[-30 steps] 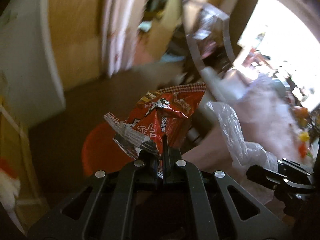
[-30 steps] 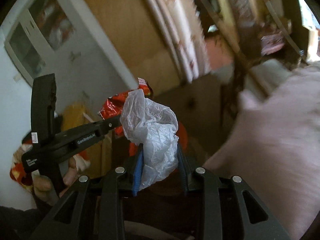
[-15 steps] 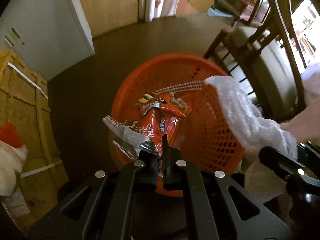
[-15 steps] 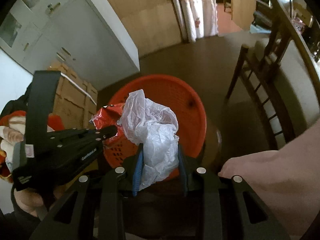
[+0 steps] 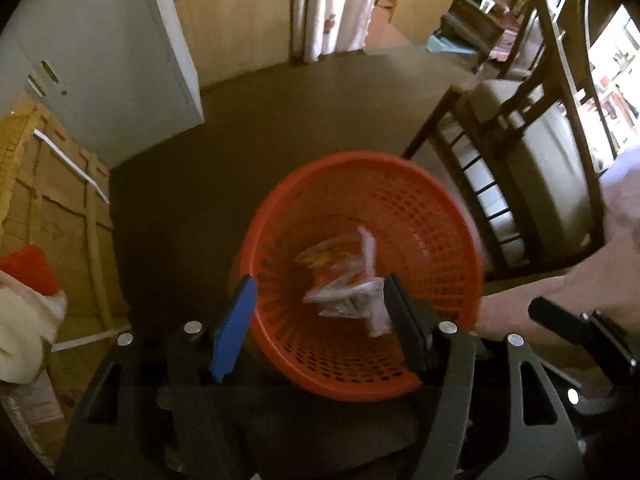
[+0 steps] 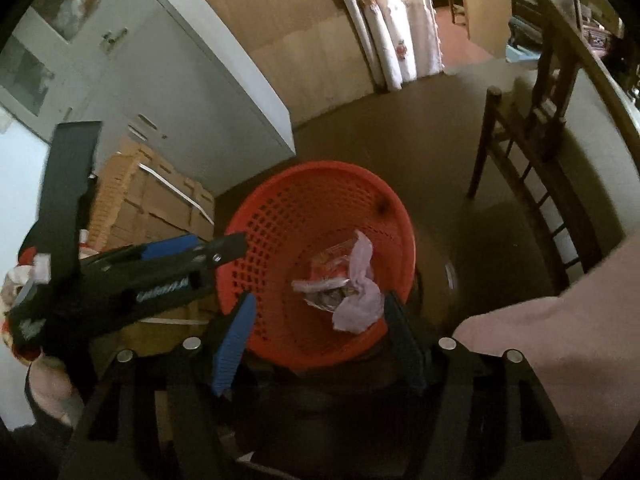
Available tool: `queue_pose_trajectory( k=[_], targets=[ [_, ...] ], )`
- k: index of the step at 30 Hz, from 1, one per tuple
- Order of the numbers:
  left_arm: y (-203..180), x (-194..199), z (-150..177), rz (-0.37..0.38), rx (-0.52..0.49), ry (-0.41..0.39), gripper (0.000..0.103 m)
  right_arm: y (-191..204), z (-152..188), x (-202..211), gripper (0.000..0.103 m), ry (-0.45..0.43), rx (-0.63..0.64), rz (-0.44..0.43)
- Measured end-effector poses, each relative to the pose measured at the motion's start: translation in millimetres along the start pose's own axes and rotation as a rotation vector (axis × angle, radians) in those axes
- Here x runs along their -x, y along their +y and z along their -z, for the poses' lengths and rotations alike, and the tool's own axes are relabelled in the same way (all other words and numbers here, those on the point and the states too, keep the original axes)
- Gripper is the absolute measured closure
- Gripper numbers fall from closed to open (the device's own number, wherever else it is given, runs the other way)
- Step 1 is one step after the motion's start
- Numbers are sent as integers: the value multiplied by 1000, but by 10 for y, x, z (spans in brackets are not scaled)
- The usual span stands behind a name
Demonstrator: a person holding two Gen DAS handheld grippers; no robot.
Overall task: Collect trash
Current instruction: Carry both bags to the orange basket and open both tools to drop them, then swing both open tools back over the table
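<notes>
An orange mesh basket (image 5: 420, 216) (image 6: 280, 220) stands on the dark floor below both grippers. Inside it lie a red snack wrapper (image 5: 336, 280) (image 6: 334, 264) and a crumpled clear plastic bag (image 5: 376, 316) (image 6: 360, 300), both blurred in the left wrist view. My left gripper (image 5: 320, 320) (image 6: 160, 276) hangs over the basket's near rim with its jaws opening and nothing gripped. My right gripper (image 6: 320, 332) (image 5: 580, 328) is beside it, jaws also opening and empty; the trash lies loose beyond both sets of fingers.
A wooden chair (image 5: 520, 152) (image 6: 532, 168) stands right of the basket. A cardboard box (image 5: 48, 208) (image 6: 152, 200) and a white cabinet (image 5: 100, 60) are to the left. A hand (image 5: 580, 280) holds the right gripper. Bare dark floor (image 5: 280, 120) lies behind the basket.
Both grippers sank over the basket, then let go. The snack wrapper left the left gripper and the plastic bag left the right; both now lie in the basket.
</notes>
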State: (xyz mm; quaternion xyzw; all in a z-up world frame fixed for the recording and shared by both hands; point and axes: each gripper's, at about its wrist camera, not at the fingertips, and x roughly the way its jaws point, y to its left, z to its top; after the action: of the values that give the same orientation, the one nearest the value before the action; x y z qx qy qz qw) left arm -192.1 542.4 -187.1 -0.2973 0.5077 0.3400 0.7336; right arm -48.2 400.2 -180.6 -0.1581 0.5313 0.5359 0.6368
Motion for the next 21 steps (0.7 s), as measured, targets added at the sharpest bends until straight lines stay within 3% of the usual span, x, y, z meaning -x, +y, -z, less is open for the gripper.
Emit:
queue_pose_trajectory(
  k=[4, 9, 12, 16, 21],
  targets=[
    [-177, 298, 6, 39, -34, -50, 36, -47, 110, 589, 33, -112, 14, 5],
    [-709, 781, 78, 135, -160, -145, 34, -177, 455, 1657, 7, -340, 18, 92],
    [-1090, 1034, 180, 199, -249, -191, 30, -426, 792, 2270, 6, -438, -36, 183],
    [-1790, 1355, 423, 283, -420, -235, 26, -904, 1411, 3071, 6, -545, -204, 315],
    [-2645, 1606, 757, 380, -615, -246, 23, -1395, 2183, 3761, 6, -647, -378, 448]
  ],
)
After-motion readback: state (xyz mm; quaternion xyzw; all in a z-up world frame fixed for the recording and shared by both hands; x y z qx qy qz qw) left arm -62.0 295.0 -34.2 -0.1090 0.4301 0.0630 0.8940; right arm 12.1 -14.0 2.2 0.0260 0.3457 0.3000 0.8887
